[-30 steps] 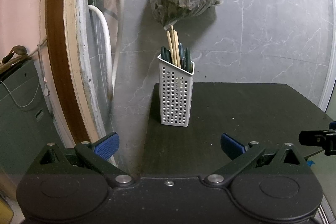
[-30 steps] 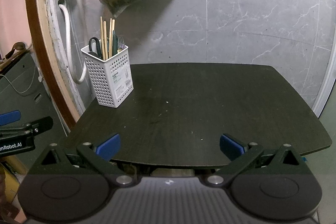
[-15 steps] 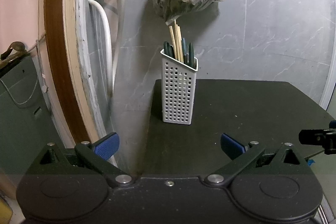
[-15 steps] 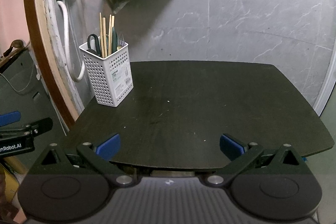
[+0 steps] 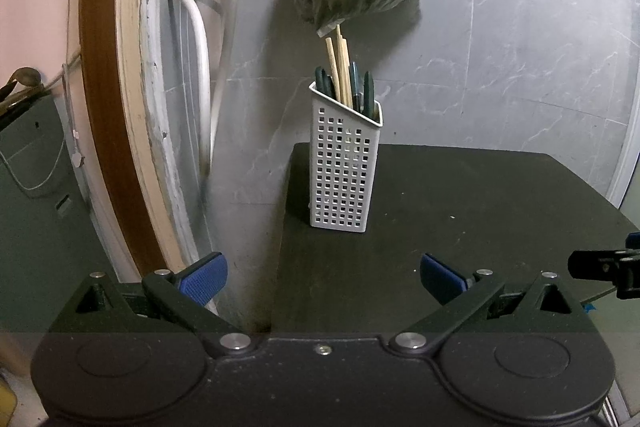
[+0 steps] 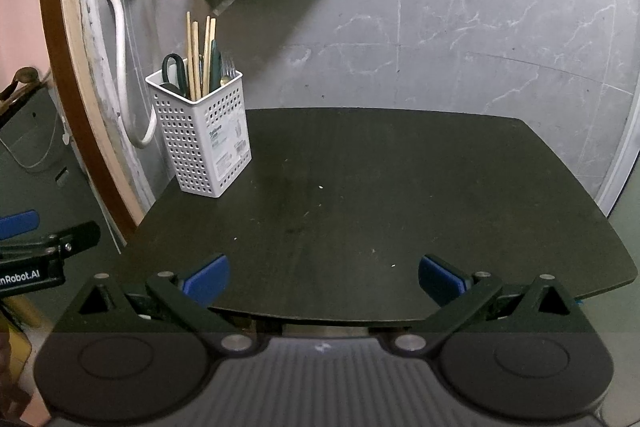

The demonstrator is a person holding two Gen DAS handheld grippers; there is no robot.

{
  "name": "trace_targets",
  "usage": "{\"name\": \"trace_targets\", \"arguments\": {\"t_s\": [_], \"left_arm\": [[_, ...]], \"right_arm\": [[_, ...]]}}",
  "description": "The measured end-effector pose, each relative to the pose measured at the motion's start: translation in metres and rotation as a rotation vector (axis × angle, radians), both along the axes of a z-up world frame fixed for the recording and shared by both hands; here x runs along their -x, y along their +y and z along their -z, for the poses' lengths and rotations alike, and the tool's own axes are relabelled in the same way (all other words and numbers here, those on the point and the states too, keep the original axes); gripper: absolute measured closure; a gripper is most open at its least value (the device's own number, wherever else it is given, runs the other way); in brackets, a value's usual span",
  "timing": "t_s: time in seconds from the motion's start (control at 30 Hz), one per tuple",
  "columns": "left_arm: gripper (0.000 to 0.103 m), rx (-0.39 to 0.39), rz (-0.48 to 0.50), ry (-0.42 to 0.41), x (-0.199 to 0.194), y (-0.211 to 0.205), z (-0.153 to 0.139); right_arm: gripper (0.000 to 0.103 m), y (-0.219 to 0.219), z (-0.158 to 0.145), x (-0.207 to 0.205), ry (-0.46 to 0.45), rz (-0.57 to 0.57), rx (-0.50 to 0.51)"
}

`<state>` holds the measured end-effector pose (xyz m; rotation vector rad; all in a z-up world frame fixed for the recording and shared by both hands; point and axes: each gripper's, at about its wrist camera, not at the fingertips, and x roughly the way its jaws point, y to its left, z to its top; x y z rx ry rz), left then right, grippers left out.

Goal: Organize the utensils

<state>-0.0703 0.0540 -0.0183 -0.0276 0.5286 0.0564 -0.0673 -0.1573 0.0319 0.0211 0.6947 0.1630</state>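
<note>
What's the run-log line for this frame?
left hand-held gripper: open, empty | right hand-held gripper: open, empty | white perforated plastic utensil holder: upright, table's far-left corner, holds chopsticks, scissors, fork | dark tabletop

white perforated plastic caddy, wooden chopsticks, matt dark table, marbled grey wall.

left gripper: I see jaws spread wide, nothing between the blue pads | right gripper: jaws equally wide, empty, held level beside the left
</note>
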Motion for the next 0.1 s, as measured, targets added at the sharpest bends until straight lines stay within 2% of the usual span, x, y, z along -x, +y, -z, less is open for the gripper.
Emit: {"name": "trace_targets", "arguments": {"t_s": [0.1], "left_arm": [[0.001,0.0,-0.004,0.009,-0.0028,0.0025,0.0019]], "right_arm": [[0.0,0.0021,0.0017,-0.0018,0.009,-0.005,0.001]]}}
